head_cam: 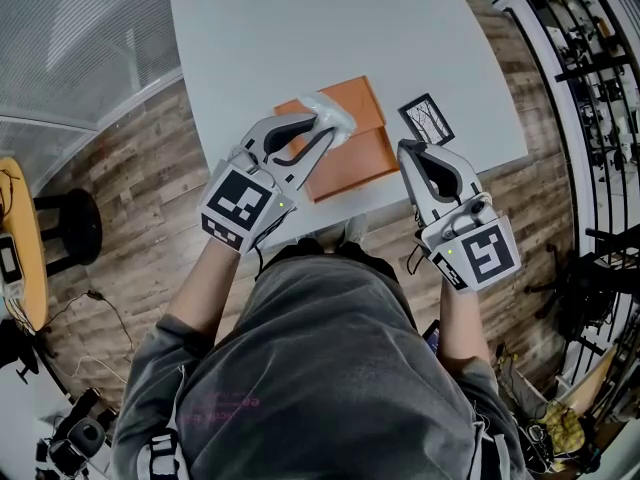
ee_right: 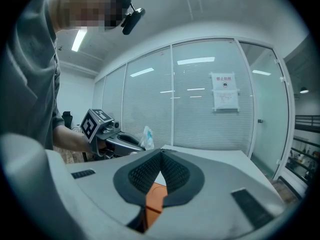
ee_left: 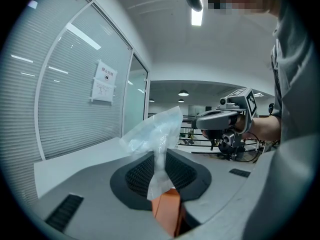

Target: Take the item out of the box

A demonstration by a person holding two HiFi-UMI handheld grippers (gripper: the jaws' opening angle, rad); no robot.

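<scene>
While the left gripper (ee_left: 160, 158) pinches the clear bag (ee_left: 150, 131) above the orange box's (head_cam: 355, 158) far-left corner, the right gripper's (ee_right: 161, 153) jaws meet, empty.

White desk (head_cam: 260, 38) stands on wood-plank floor (head_cam: 130, 178). Glass partition with blinds (head_cam: 70, 28) at 10 o'clock; black stool (head_cam: 68, 226) at 9 o'clock.

Grey table (head_cam: 300, 38) — black-framed card (head_cam: 427, 119)

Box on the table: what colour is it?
Orange. The box shows best in the head view, lying flat on the grey table.
</scene>
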